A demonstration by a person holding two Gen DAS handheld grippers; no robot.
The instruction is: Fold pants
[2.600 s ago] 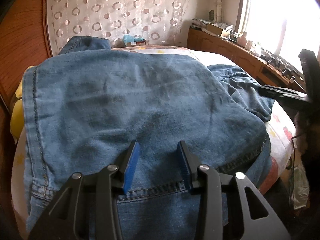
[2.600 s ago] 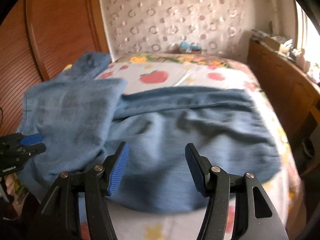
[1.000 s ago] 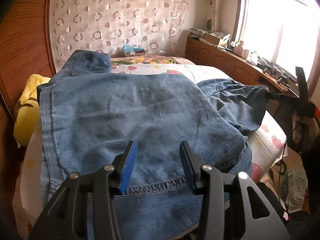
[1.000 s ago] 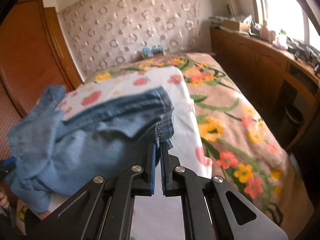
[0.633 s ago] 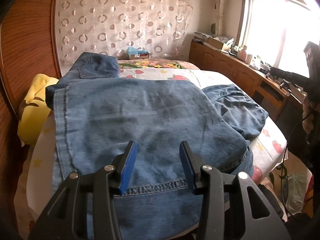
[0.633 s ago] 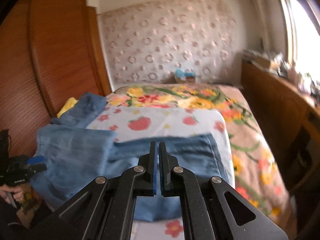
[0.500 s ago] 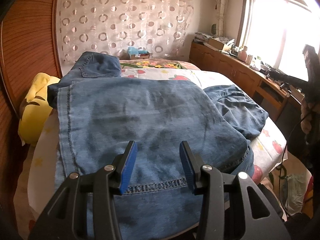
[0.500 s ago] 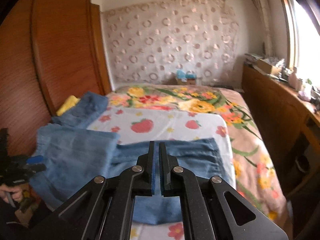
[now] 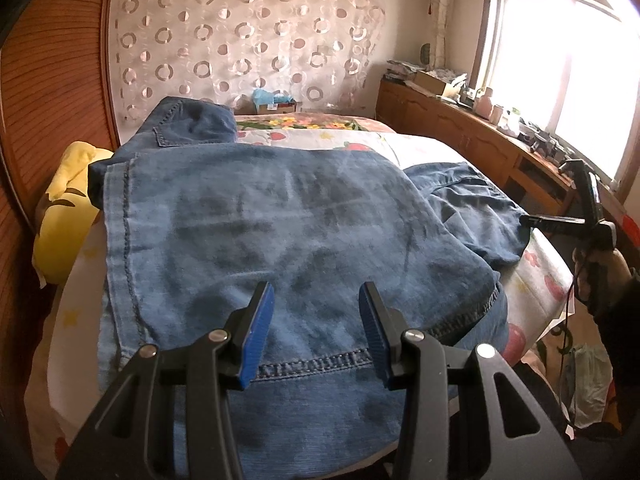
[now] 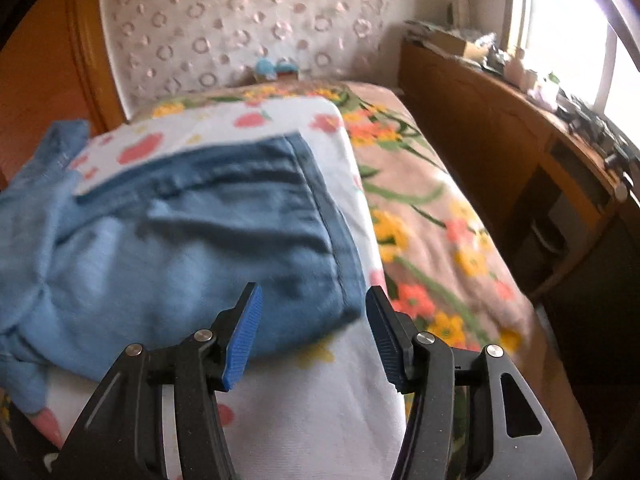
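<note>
Denim fills both my views: the pants (image 9: 260, 216) lie spread across the bed (image 10: 320, 392), partly folded. My left gripper (image 9: 316, 332) hovers spread wide over their near hem, holding nothing. My right gripper (image 10: 312, 332) gapes empty above their hemmed corner. I judge I'm between folds; next I must close on that corner and carry it over toward the far pillow (image 9: 66, 208)

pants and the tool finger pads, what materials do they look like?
Pants: likely denim, a matte, faded blue weave with doubled stitching along hem and seams. Left tool finger pads: probably rubber or soft plastic, blue with fine ribbing, set on matte black fingers.
</note>
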